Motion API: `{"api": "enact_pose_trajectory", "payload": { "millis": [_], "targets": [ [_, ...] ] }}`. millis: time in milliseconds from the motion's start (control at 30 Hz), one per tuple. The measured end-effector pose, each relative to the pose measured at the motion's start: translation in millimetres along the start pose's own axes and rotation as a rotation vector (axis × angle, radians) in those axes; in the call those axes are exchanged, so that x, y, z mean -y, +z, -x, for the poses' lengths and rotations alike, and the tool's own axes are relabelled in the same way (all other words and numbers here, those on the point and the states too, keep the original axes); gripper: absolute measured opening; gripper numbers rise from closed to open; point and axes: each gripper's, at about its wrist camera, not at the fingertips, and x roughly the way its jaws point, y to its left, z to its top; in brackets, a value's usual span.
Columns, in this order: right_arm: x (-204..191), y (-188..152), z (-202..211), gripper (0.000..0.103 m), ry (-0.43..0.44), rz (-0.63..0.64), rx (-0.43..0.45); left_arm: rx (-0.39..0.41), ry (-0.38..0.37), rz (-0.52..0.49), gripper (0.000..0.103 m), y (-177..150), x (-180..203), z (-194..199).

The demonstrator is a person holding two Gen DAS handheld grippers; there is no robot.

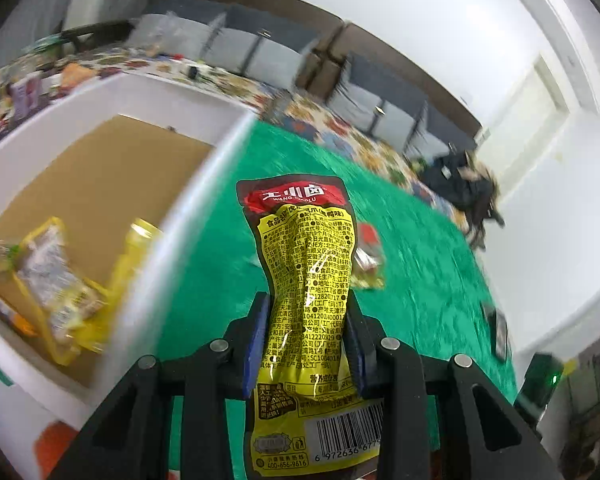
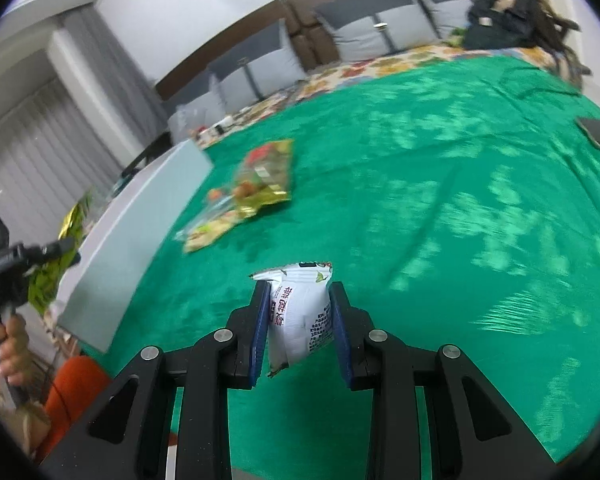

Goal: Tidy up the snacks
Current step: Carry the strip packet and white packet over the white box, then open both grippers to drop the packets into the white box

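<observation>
Left gripper (image 1: 308, 312): blue-padded fingers (image 1: 256, 340) clamped on the middle of a yellow pouch (image 1: 304, 280); the pouch stands upright between them, red-and-black top edge up, barcode end down near the camera.
Yellow pouch: held in the air over the green cloth (image 1: 420, 260), just right of the box (image 1: 204, 184) wall; covered in small black print.
Box: white walls, brown cardboard floor, open top, left of the pouch; inside lie a yellow-edged clear packet (image 1: 56, 280) and other yellow wrappers, blurred.
Right gripper (image 2: 298, 312): fingers (image 2: 260, 328) clamped on a white packet (image 2: 300, 316); the packet is pinched at its sides and tilts, its torn-looking top edge pointing away from the camera.
White packet: held above the green cloth (image 2: 440, 220), not touching it; black and red print on its face.
Loose snacks: two packets (image 2: 256, 184) lie on the cloth ahead of the right gripper, one yellow-green, one paler, touching or overlapping; both blurred.
Surface: green cloth spread over a patterned cover; a sofa with grey cushions (image 2: 360, 36) behind; a dark heap of clothing (image 2: 516, 20) at the far right corner.
Person: a hand (image 2: 8, 344) at the left edge of the right view grips the other gripper's handle.
</observation>
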Motion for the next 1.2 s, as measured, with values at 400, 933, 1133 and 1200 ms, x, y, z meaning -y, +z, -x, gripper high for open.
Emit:
{"api": "enact_pose_trajectory", "payload": {
  "millis": [400,933,1133,1200],
  "targets": [
    [-215.8,49.6,-64.9,0.031,0.37,0.233,-0.115,0.08,0.283,0.12,0.035,50.6,-156.3,55.8],
    [-310.1,0.4,-156.0,0.065,0.314,0.287,-0.284,0.069,0.443,0.065,0.1,10.7,-187.2,72.8],
    [-181.6,-6.7,-123.4,0.066,-0.02,0.388,-0.19,0.082,0.341,0.003,0.1,7.0,-130.6,67.8],
    [-132.9,-8.6,-114.2,0.066,-0.152,0.398,-0.192,0.07,0.298,-0.031,0.1,6.8,-100.9,56.8]
  ]
}}
